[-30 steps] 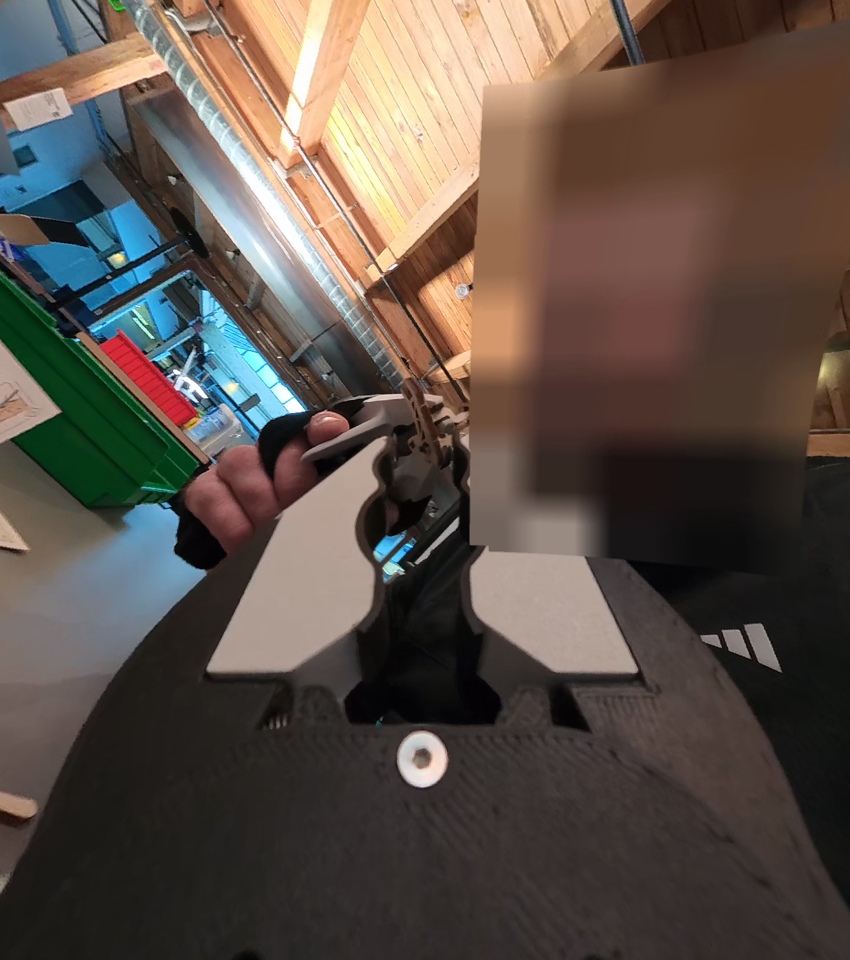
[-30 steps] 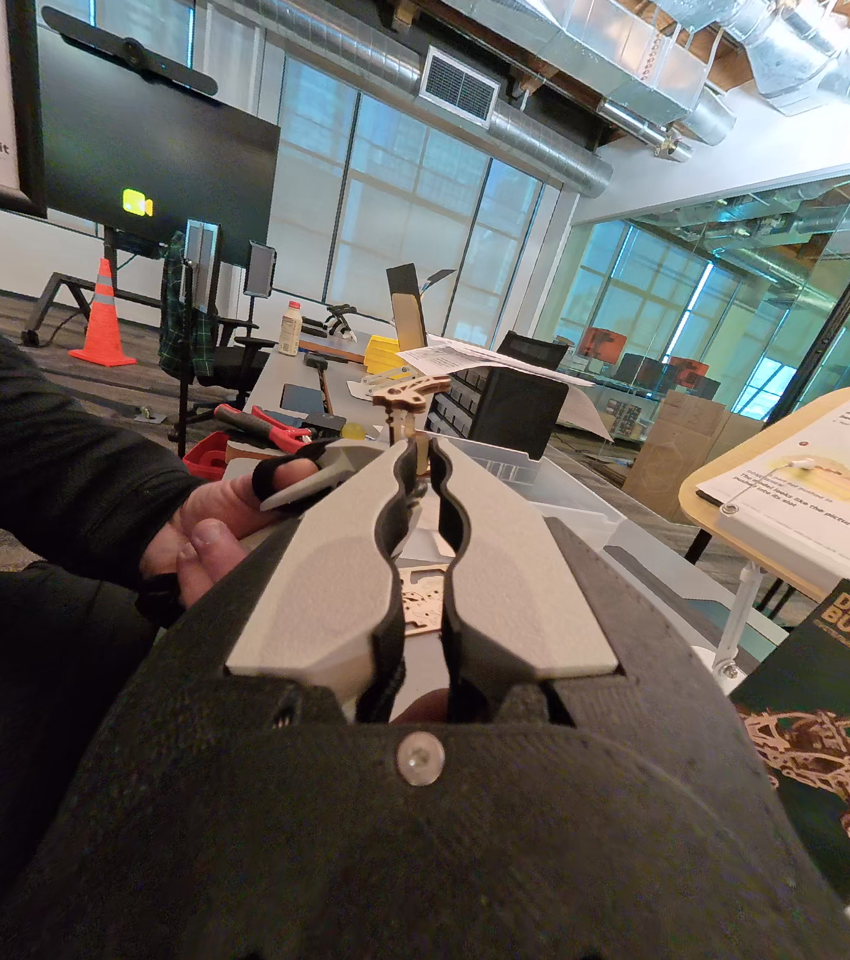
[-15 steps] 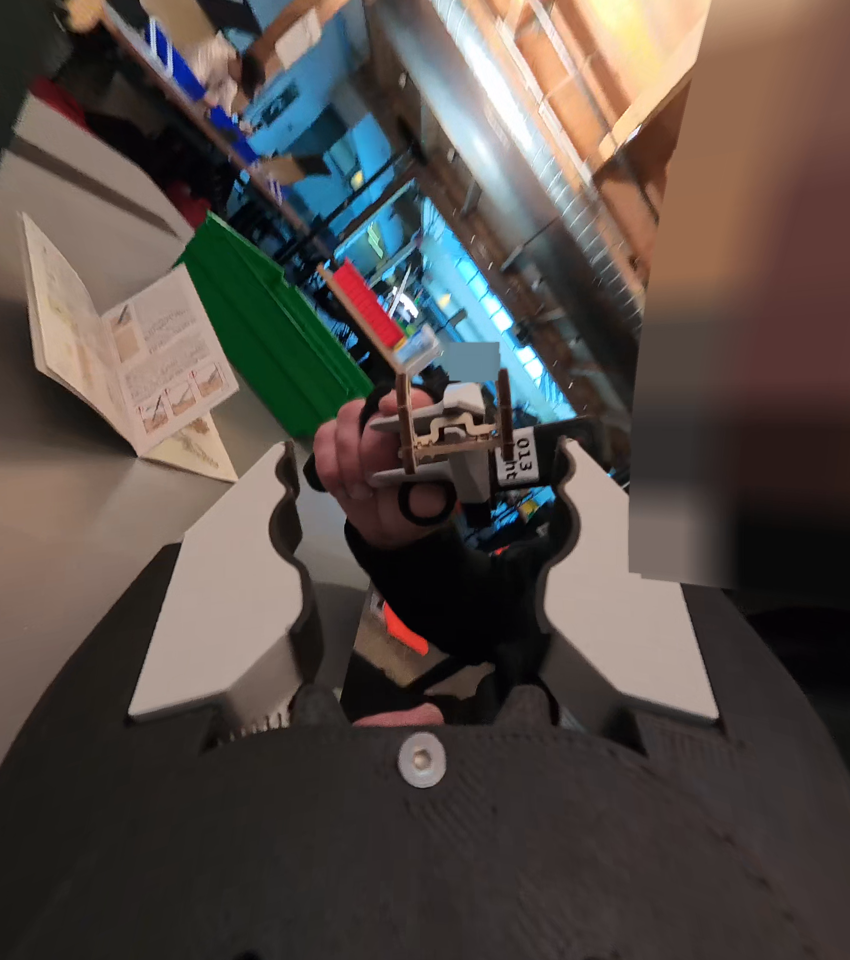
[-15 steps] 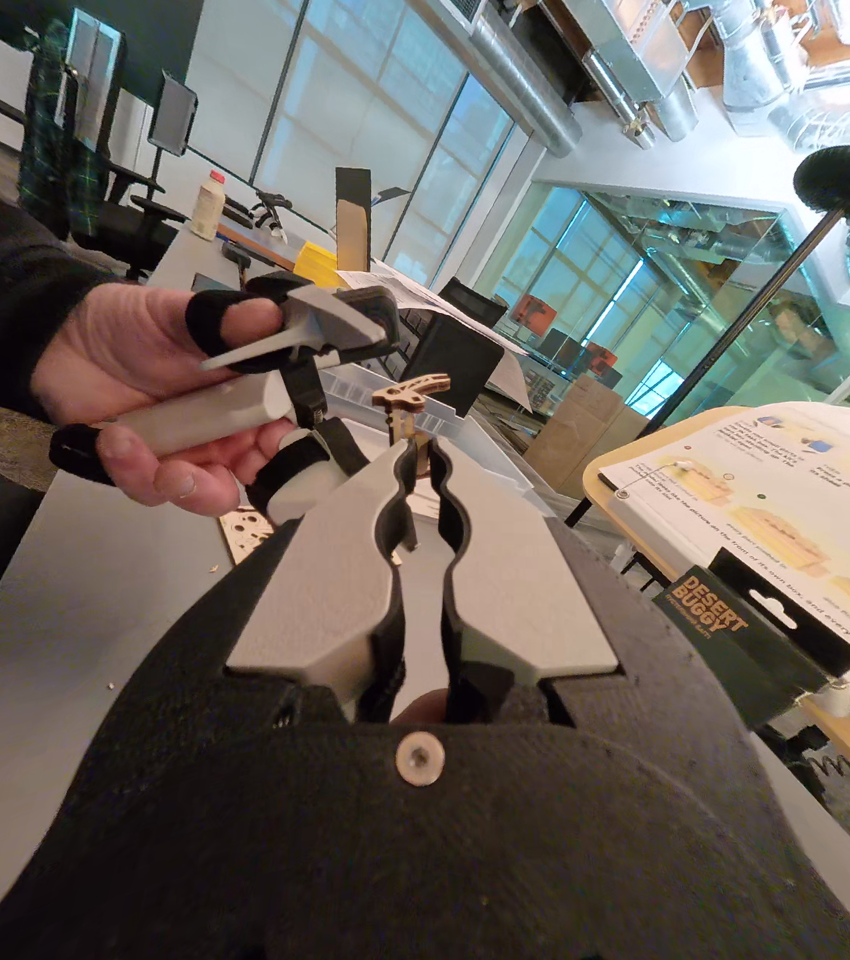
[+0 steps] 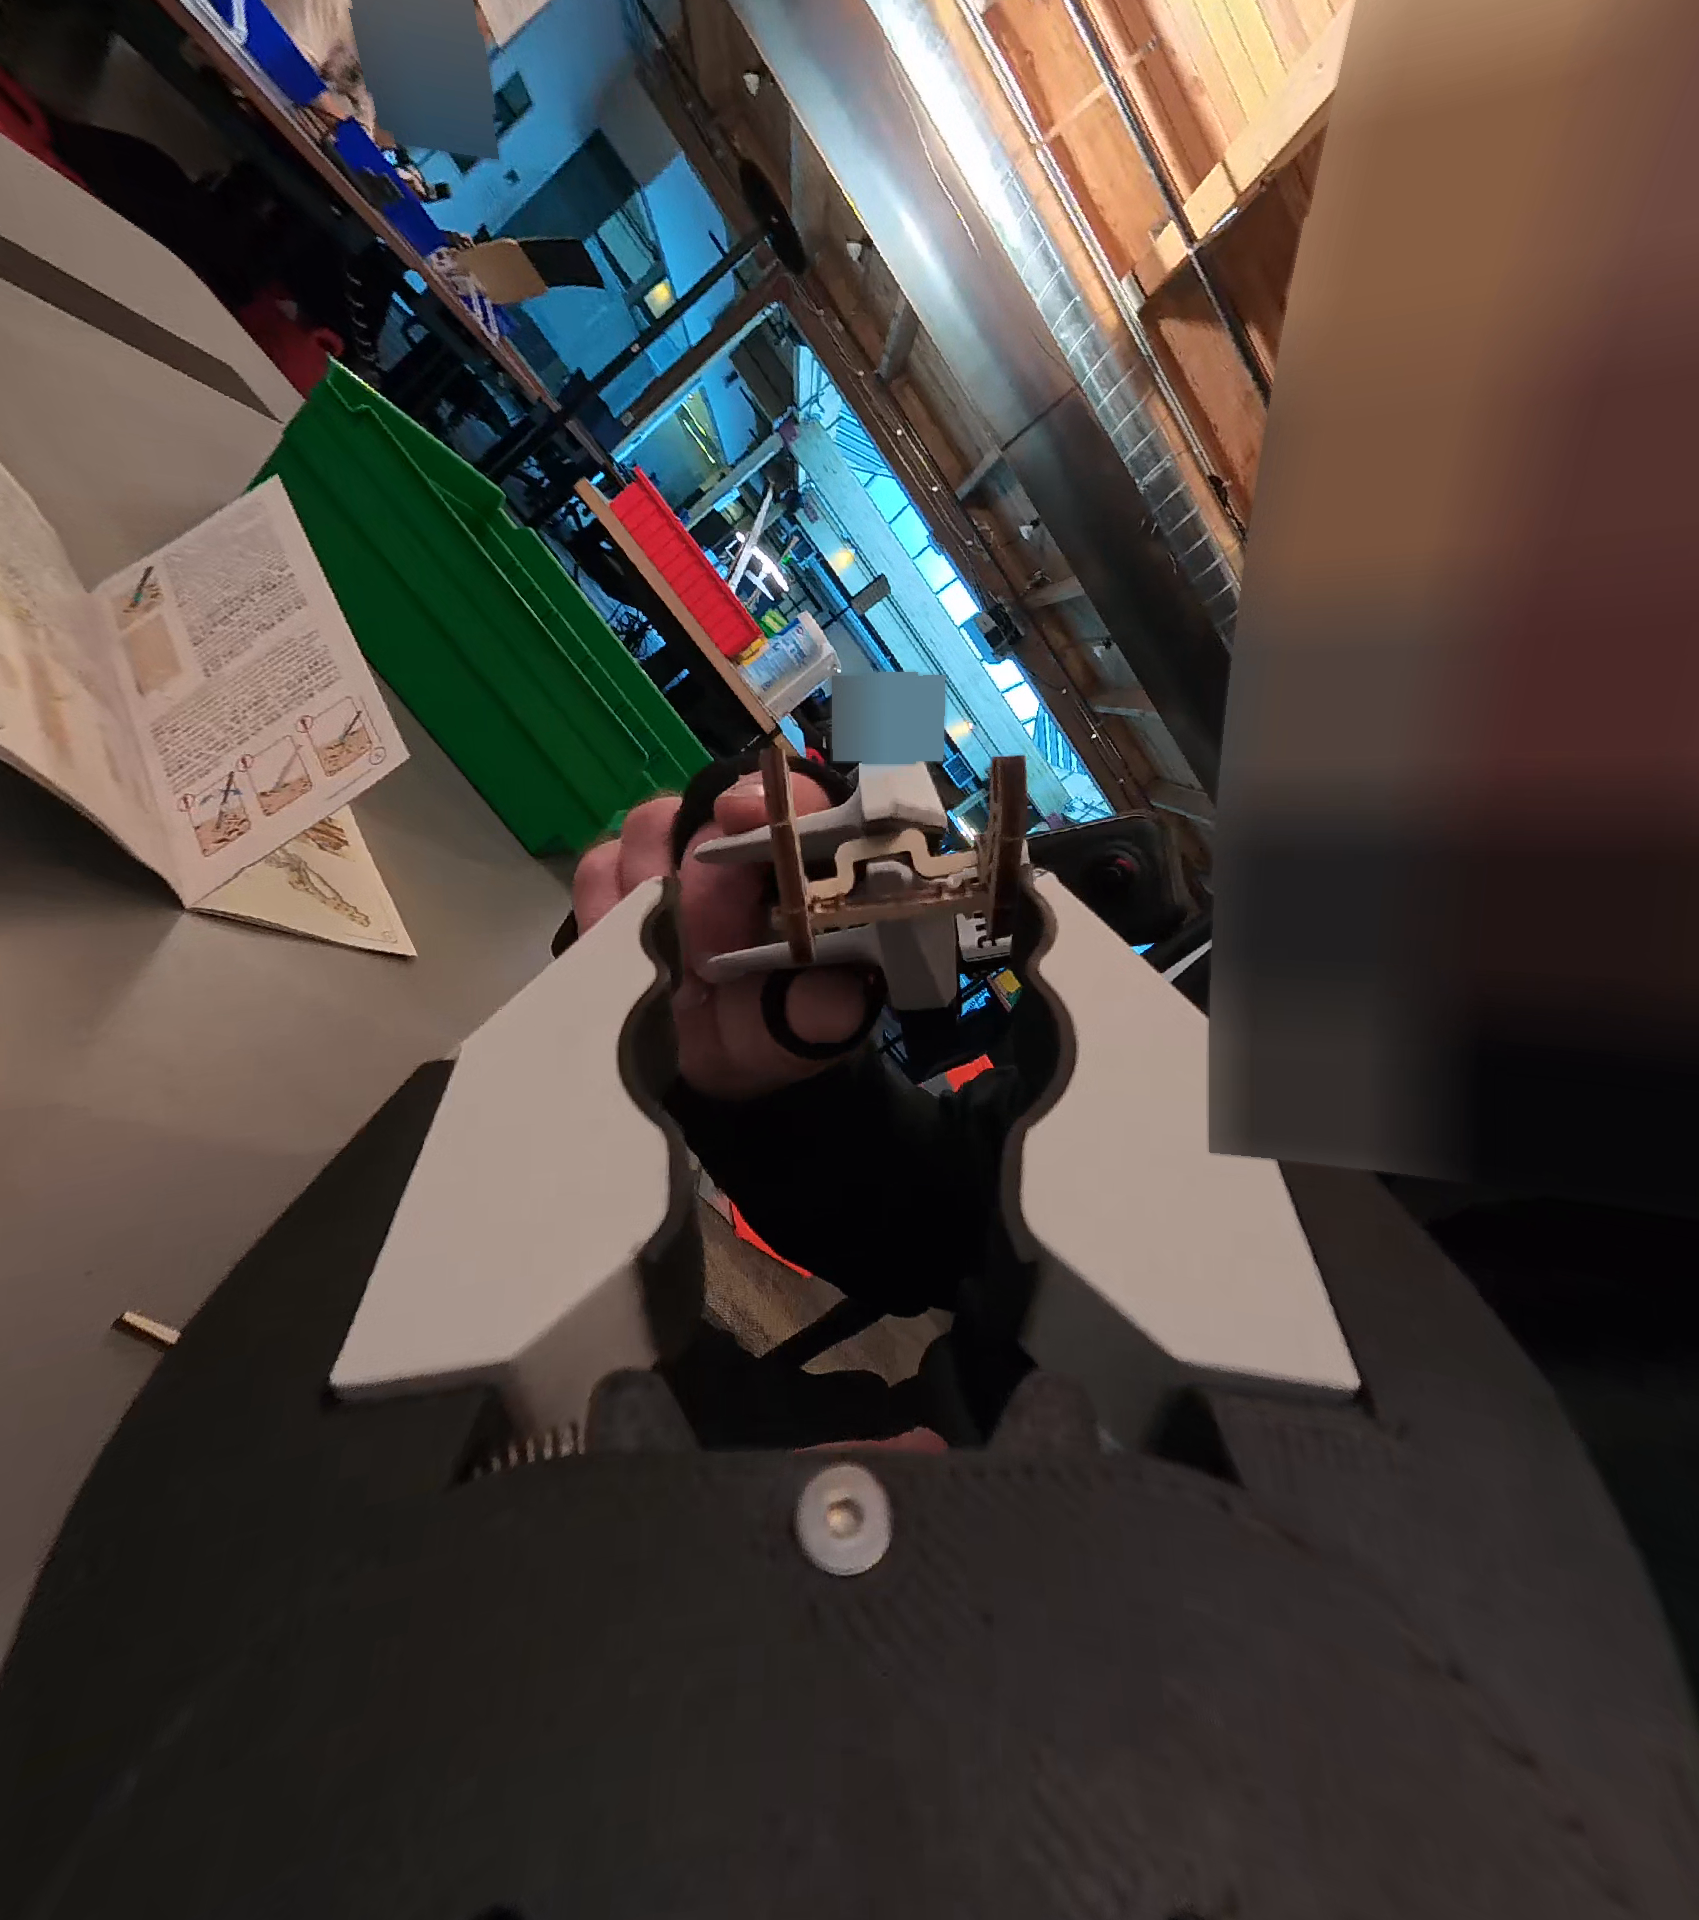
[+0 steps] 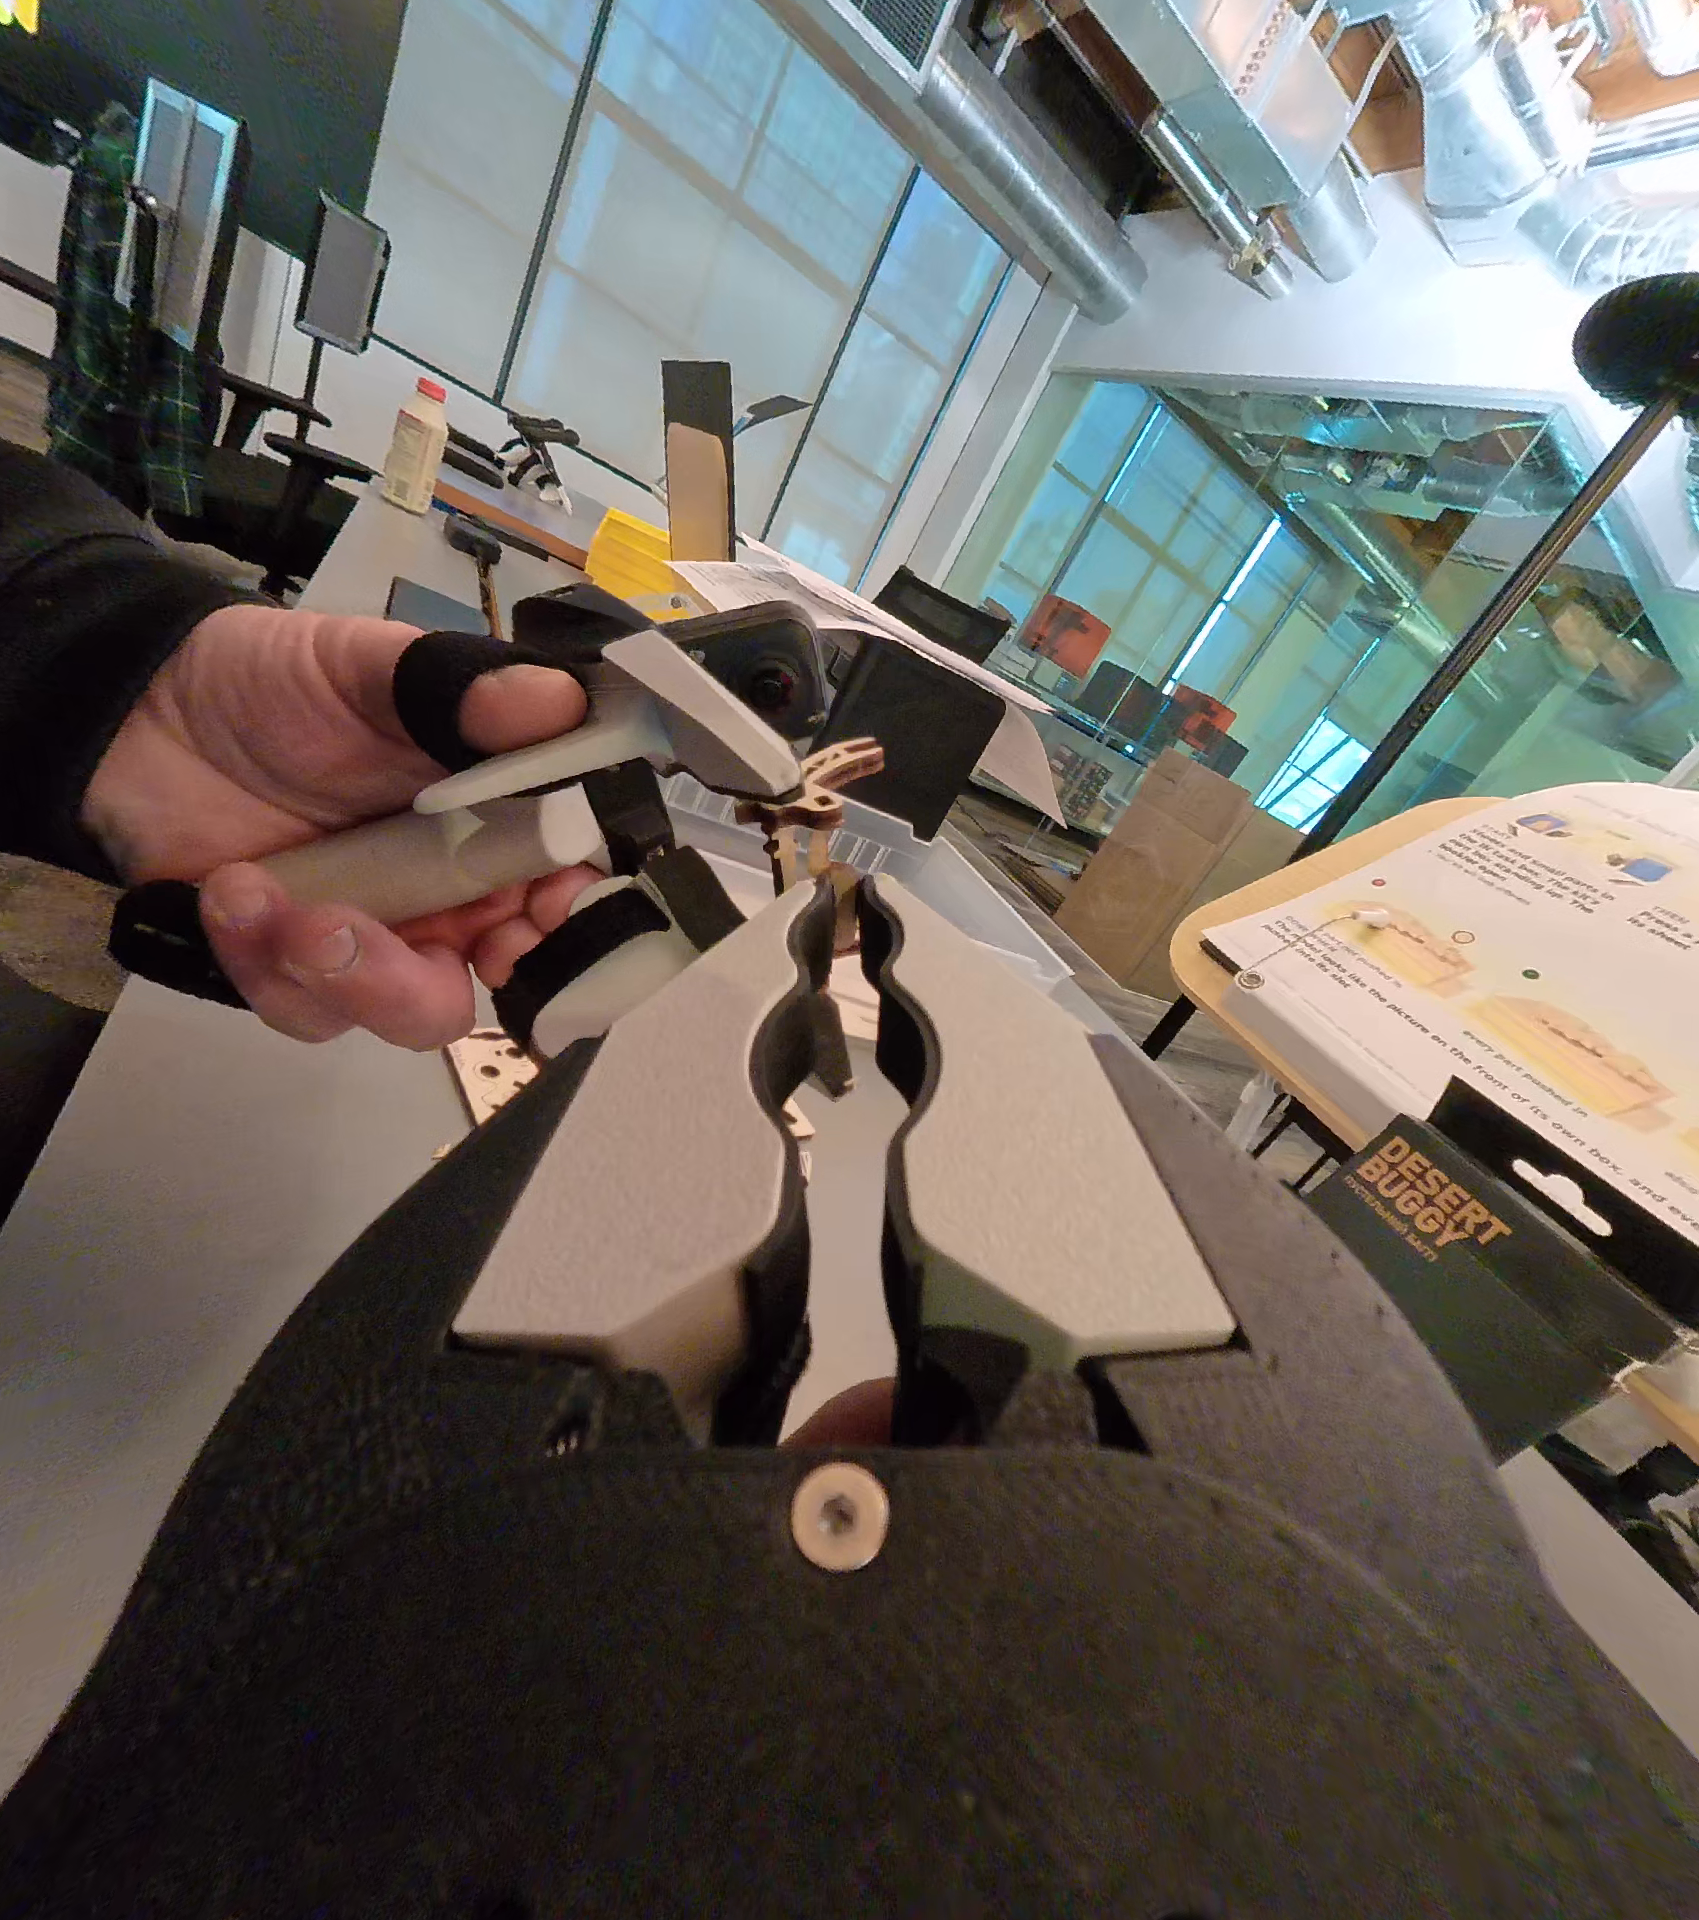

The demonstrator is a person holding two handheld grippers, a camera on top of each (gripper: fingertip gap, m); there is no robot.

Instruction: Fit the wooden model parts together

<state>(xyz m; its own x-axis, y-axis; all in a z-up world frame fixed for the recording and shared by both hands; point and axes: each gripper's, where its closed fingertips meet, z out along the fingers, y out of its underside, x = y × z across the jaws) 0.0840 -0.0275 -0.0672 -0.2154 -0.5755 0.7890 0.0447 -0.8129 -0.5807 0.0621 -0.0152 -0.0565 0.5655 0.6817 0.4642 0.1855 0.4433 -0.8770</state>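
Right gripper [image 6: 837, 899] clamps tight on the wooden model part [image 6: 803, 831] — left gripper [image 5: 840, 914] stands wide, its fingers flanking that same part, right fingertip just at it.

The right gripper [image 6: 840, 904] is pinching a wooden model part [image 6: 803, 800] between its closed jaws, while the left gripper [image 6: 772, 769] is touching the part's top above the table [image 6: 201, 1195].

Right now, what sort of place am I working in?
Probably a workshop or maker space inside an office: green storage bins by the grey table, a hammer on the far bench, and exposed ducts over glass-walled rooms.
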